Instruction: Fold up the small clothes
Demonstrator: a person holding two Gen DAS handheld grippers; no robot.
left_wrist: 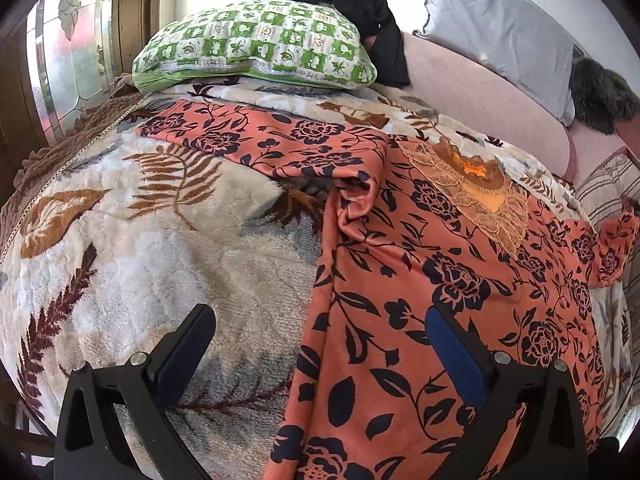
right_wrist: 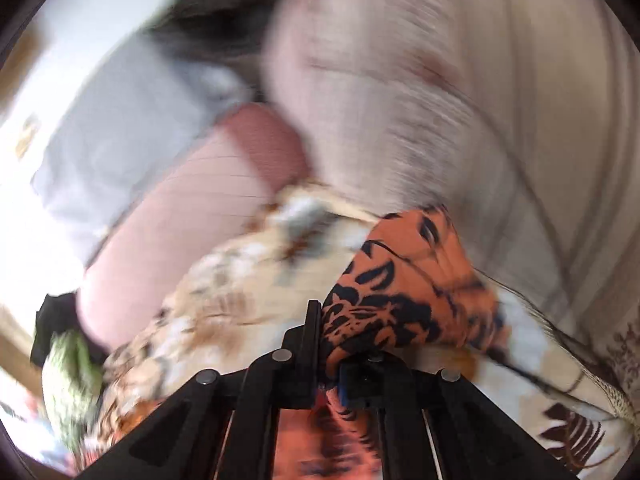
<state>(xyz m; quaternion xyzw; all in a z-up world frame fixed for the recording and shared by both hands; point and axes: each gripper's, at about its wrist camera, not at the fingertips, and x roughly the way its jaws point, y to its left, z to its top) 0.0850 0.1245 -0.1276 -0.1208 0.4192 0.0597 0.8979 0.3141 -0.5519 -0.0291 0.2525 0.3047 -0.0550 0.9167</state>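
Orange floral-print cotton garment [left_wrist: 420, 288] lies spread on a plush leaf-patterned blanket [left_wrist: 132, 264], directly ahead of the left gripper [left_wrist: 320, 344], its jaws wide apart; the right gripper [right_wrist: 332, 344] pinches a bunched sleeve.

Both grippers are showing black angular frames with round silver screws; the left gripper [left_wrist: 320, 344] is wearing blue finger pads [left_wrist: 456, 356].

My left gripper [left_wrist: 320, 344] is matt black plastic with small shiny metal pins, its pads dark blue. The orange floral garment [left_wrist: 420, 280] looks thin, smooth cloth with a lace-like patch, lying on a thick, fuzzy plush blanket [left_wrist: 160, 272].
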